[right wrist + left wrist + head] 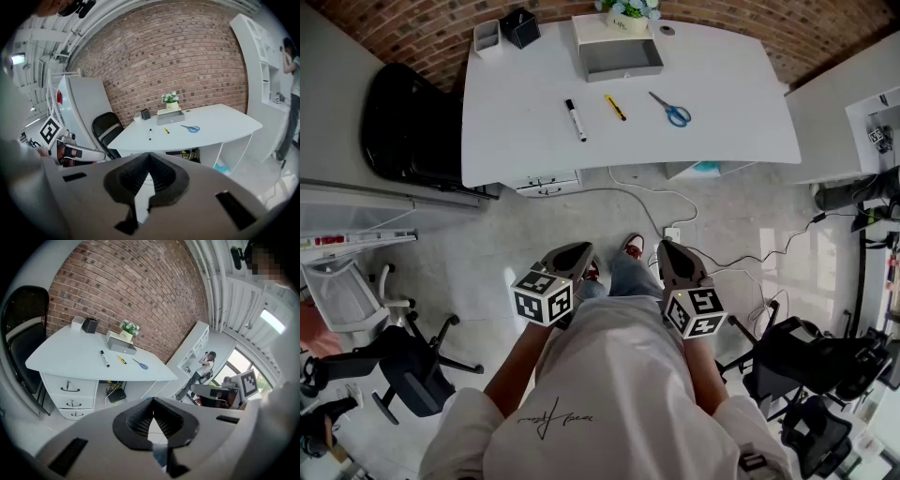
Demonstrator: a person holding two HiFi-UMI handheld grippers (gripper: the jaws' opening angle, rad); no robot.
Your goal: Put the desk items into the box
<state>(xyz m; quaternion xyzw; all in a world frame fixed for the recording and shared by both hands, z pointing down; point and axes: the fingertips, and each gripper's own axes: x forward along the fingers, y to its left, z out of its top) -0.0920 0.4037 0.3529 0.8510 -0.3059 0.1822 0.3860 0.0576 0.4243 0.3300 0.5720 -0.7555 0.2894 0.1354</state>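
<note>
A white desk stands ahead of me across the floor. On it lie a black-and-white marker, a yellow utility knife and blue-handled scissors, in a row in front of an open grey box. My left gripper and right gripper are held close to my body, well short of the desk. Both have their jaws together with nothing between them. The left gripper view shows the marker, knife, scissors and box far off.
A black chair stands left of the desk. A black pen holder, a white cup and a potted plant sit along the desk's back edge. Cables cross the floor. Office chairs flank me.
</note>
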